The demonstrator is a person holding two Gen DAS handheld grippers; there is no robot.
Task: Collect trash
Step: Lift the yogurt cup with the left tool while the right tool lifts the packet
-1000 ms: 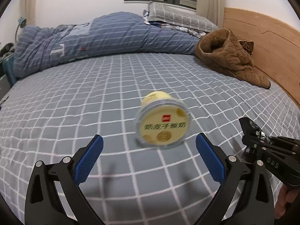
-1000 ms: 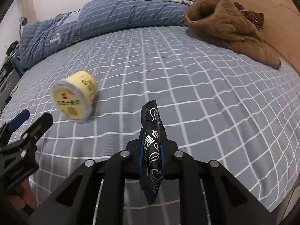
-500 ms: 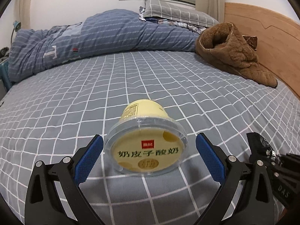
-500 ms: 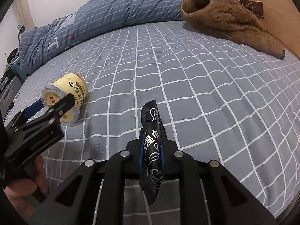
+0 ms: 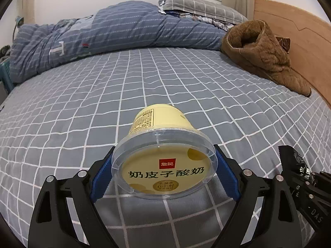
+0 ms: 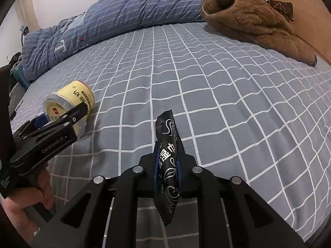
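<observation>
A yellow yogurt cup [image 5: 163, 155] with a clear lid lies on its side on the grey checked bed sheet [image 5: 144, 86], lid toward me. My left gripper [image 5: 164, 177] has its blue pads against both sides of the lid rim, shut on the cup. The cup also shows in the right wrist view [image 6: 68, 107], partly hidden by the left gripper [image 6: 62, 119]. My right gripper [image 6: 167, 173] is shut on a black wet-wipe packet [image 6: 167, 165], held upright above the sheet. The packet's edge shows at the left wrist view's right [image 5: 293, 165].
A rolled blue quilt [image 5: 103, 37] and a grey pillow [image 5: 198, 6] lie at the far side of the bed. A brown fleece garment [image 5: 262, 51] lies by the wooden headboard [image 5: 300, 35] at the right.
My left gripper has moved forward around the yogurt cup and closed its fingers on the lid rim. The right gripper still holds the black packet and has shifted little.
</observation>
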